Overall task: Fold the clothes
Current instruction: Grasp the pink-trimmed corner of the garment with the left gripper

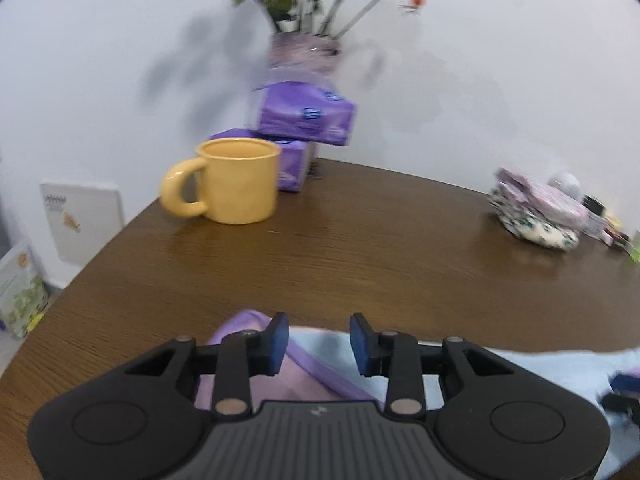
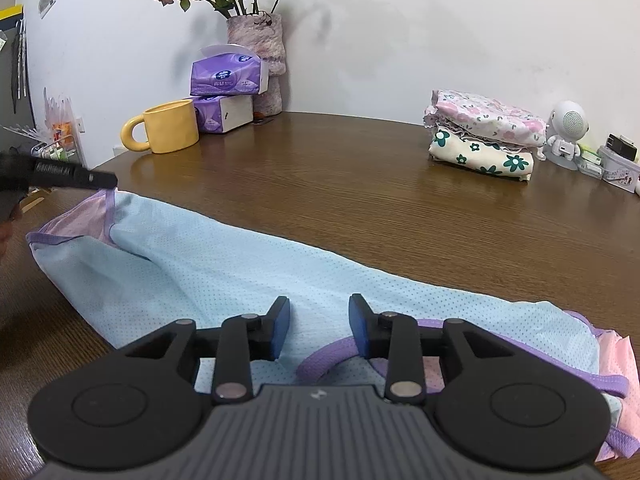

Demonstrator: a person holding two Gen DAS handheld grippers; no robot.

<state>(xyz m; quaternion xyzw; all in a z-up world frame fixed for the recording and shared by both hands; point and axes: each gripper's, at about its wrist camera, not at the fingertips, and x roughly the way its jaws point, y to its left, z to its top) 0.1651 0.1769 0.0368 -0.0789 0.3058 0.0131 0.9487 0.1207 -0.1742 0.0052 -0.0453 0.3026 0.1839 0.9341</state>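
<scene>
A light blue mesh garment point(image 2: 240, 264) with purple trim and pink panels lies stretched across the brown table point(image 2: 360, 192). My right gripper point(image 2: 319, 328) hovers open over its near edge. A purple collar loop point(image 2: 332, 354) lies by the right finger, and nothing sits between the pads. My left gripper point(image 1: 319, 344) is open above the garment's point(image 1: 540, 368) left end, where a purple-edged corner point(image 1: 248, 322) rises beside its left finger. In the right wrist view the left gripper point(image 2: 106, 180) shows side-on at that raised corner point(image 2: 100, 204).
A yellow mug point(image 2: 168, 126) and two purple tissue packs point(image 2: 226, 76) stand at the back left before a vase of dried flowers point(image 2: 258, 40). A stack of folded floral clothes point(image 2: 484, 136), a white speaker figure point(image 2: 568, 132) and small boxes sit back right.
</scene>
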